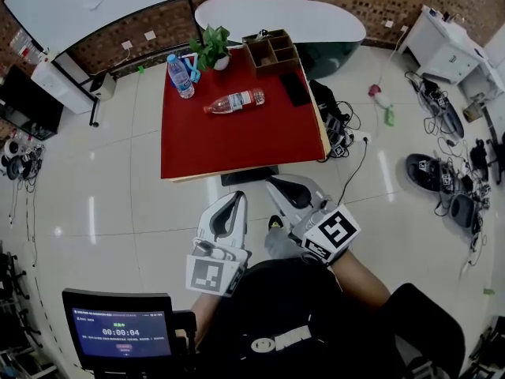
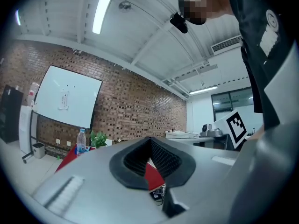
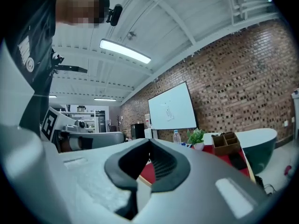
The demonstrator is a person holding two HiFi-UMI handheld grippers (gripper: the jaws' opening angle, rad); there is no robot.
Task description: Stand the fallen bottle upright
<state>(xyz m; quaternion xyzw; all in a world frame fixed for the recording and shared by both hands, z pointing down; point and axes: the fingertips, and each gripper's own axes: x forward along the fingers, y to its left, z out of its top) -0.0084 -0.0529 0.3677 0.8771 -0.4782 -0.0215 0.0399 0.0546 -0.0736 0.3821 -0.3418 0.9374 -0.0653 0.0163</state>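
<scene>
While the fallen bottle [image 1: 234,100], clear with a red cap and a red-and-white label, is seen lying on its side towards the far part of the red table [image 1: 229,144], the left gripper [image 1: 233,202] and right gripper [image 1: 286,188] are held level short of its near edge, jaws pressed together on nothing.

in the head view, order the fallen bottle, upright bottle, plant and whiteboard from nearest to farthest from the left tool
From the left tool:
1. fallen bottle, middle of the red table, straight ahead.
2. upright bottle, far-left corner of the table.
3. potted plant, at the far edge.
4. whiteboard, beyond the table, to the left.
</scene>
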